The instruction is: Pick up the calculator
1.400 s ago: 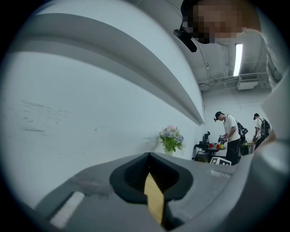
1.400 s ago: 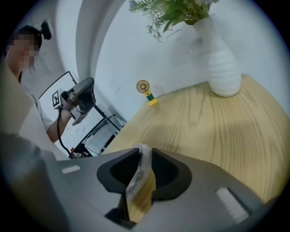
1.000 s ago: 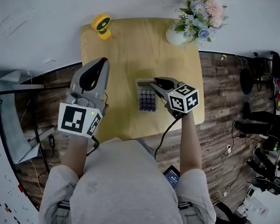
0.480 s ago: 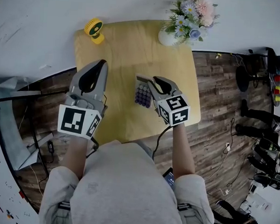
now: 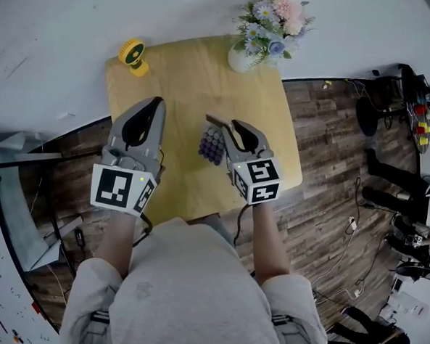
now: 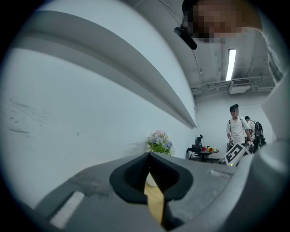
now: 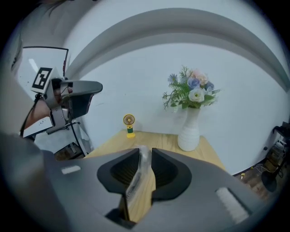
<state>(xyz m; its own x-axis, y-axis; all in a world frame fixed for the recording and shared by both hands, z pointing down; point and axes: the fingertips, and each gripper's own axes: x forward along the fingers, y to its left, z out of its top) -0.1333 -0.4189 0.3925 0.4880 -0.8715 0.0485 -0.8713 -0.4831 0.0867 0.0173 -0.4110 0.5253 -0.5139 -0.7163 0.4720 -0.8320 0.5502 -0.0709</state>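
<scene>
The calculator (image 5: 211, 143), grey with dark purple keys, hangs tilted on edge above the wooden table (image 5: 185, 71), with my right gripper (image 5: 228, 125) shut on its right side. In the right gripper view its thin edge (image 7: 141, 174) runs between the two pads, which press on it. My left gripper (image 5: 158, 101) hovers over the table's left part, its jaws shut with nothing in them; in the left gripper view (image 6: 148, 156) only a sliver of table shows between them.
A yellow mini fan (image 5: 133, 55) stands at the table's far left corner, and a white vase of flowers (image 5: 263, 32) at the far right corner. A wall runs behind. Wood floor, cables and gear (image 5: 414, 122) lie to the right.
My right gripper has risen and tipped up with the calculator, lifting it off the table onto its edge. The left gripper has hardly shifted.
</scene>
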